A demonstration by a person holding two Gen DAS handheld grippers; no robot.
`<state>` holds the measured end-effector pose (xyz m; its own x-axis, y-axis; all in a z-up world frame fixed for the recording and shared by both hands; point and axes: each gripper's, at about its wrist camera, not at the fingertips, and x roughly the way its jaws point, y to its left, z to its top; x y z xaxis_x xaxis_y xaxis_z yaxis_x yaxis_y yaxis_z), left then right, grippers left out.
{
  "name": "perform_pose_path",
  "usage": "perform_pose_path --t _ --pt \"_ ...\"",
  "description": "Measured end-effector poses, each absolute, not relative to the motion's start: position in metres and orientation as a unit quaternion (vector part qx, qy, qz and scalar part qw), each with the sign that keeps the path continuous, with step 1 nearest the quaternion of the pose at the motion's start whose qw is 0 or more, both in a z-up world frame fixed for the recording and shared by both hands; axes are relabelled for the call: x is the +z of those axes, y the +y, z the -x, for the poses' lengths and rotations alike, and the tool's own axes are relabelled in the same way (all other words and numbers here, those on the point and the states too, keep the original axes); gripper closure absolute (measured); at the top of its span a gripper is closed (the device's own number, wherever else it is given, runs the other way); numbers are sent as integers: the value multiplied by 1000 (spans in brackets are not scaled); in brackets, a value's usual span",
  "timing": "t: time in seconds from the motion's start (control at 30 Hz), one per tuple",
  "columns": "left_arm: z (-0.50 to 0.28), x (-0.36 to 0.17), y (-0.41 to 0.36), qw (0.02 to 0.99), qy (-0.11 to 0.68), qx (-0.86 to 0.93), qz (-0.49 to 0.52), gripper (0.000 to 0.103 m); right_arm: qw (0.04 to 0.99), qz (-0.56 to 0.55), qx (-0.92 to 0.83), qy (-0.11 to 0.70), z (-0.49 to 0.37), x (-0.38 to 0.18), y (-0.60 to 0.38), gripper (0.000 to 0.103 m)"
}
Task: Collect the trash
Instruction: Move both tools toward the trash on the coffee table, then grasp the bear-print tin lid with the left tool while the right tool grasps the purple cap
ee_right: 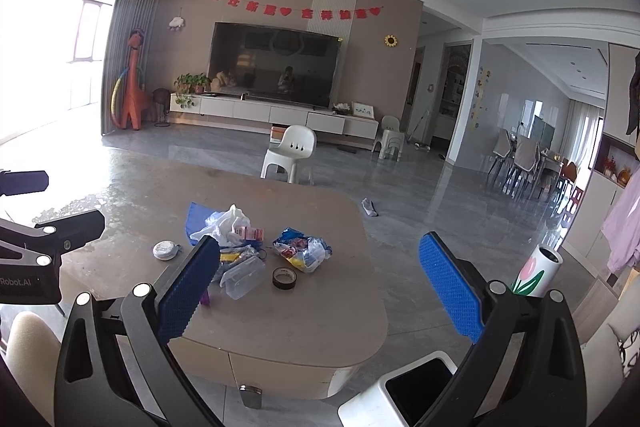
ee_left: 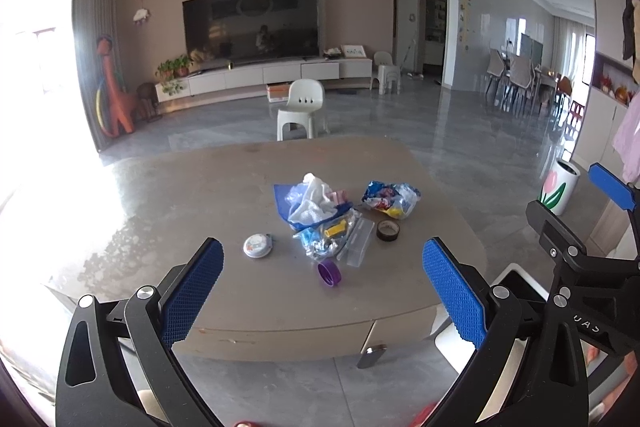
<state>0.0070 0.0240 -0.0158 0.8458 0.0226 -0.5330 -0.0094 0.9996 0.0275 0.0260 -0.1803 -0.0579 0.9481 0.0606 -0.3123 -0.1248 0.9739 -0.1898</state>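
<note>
Left wrist view: left gripper (ee_left: 322,281) spread wide, empty, above the beige rounded table's (ee_left: 168,211) near edge. Crumpled plastic trash pile (ee_left: 320,211) mid-table.

Right wrist view: right gripper (ee_right: 320,279) spread wide, empty; white square bin (ee_right: 400,393) below the table's near right corner.

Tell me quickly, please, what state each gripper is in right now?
Left gripper: open, holding nothing.
Right gripper: open, holding nothing.

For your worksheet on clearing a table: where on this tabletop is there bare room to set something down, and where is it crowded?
Bare: the table's whole left side beyond the round tin, the far strip behind the bag pile, and the near edge in front of the purple cap. Crowded: the centre, from the tin to the tape roll.
</note>
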Motion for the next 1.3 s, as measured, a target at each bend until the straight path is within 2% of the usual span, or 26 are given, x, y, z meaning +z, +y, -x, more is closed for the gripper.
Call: perform_pose_path --t 0.47,0.87,1.3 --pt "-25 -39 47 960 276 30 -19 5 975 100 86 179 -57 -71 -171 4" --pt "-70 -67 81 956 288 50 -15 5 972 85 127 180 -105 -82 -145 4" --pt "-140 -128 111 943 323 64 -51 5 960 94 154 216 -168 -128 -93 4"
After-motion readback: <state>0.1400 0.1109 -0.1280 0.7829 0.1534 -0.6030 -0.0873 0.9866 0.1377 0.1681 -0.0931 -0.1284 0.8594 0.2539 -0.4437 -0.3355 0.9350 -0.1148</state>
